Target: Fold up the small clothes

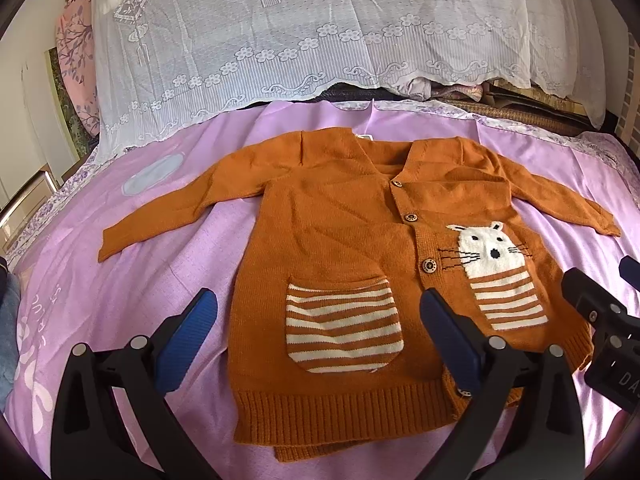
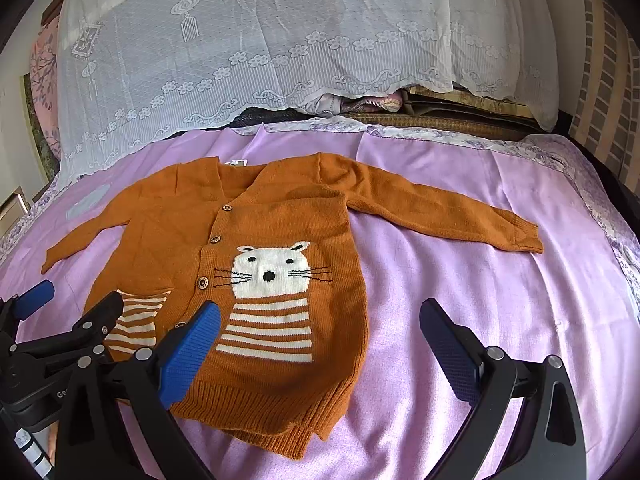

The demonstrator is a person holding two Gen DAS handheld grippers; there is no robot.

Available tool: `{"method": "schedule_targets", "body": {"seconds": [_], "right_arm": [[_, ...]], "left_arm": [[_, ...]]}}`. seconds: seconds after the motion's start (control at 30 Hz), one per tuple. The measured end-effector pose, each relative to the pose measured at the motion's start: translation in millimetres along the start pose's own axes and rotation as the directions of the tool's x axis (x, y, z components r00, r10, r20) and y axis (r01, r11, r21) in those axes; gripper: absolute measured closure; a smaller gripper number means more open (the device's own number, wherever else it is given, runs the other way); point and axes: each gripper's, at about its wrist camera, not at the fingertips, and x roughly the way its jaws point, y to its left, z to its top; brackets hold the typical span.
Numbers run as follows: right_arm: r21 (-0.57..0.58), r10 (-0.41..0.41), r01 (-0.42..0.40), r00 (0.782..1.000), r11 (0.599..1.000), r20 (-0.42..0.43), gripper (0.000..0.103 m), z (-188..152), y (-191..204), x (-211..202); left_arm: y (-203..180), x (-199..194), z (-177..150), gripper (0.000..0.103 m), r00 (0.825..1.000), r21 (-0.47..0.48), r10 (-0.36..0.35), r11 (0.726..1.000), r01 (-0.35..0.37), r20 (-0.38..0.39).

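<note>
A small orange knit cardigan (image 1: 340,224) lies flat and face up on the purple bedsheet (image 1: 120,280), both sleeves spread out. It has wooden buttons, a striped pocket (image 1: 344,328) and a white cat face (image 1: 492,252). My left gripper (image 1: 320,336) is open and empty, hovering over the cardigan's lower hem around the striped pocket. In the right wrist view the cardigan (image 2: 248,280) sits left of centre. My right gripper (image 2: 320,344) is open and empty over its lower right edge, with the right sleeve (image 2: 448,208) stretched beyond. The left gripper (image 2: 72,320) shows at that view's left edge.
A white lace cover (image 1: 300,32) drapes over bedding at the far end of the bed. A woven mat (image 1: 520,116) lies at the far right. A pale grey patch (image 1: 152,172) is on the sheet left of the cardigan. The right gripper's body (image 1: 600,320) shows at the right edge.
</note>
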Motion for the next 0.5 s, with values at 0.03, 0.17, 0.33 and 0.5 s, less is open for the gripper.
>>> {"method": "schedule_targets", "body": {"seconds": [0.03, 0.17, 0.33, 0.5], "right_arm": [[0.001, 0.000, 0.000, 1.000, 1.000, -0.001, 0.003, 0.5, 0.1, -0.3], [0.002, 0.002, -0.002, 1.000, 1.000, -0.002, 0.003, 0.6, -0.2, -0.4], [0.002, 0.002, -0.002, 1.000, 1.000, -0.002, 0.003, 0.9, -0.2, -0.4], [0.003, 0.004, -0.004, 1.000, 1.000, -0.003, 0.003, 1.0, -0.4, -0.5]], "left_arm": [[0.8, -0.2, -0.4, 0.004, 1.000, -0.002, -0.002, 1.000, 0.002, -0.001], [0.8, -0.1, -0.6, 0.004, 1.000, -0.004, -0.003, 1.000, 0.003, -0.001], [1.0, -0.1, -0.7, 0.004, 1.000, -0.004, -0.004, 1.000, 0.004, -0.002], [1.1, 0.0, -0.7, 0.004, 1.000, -0.004, -0.004, 1.000, 0.004, -0.001]]}}
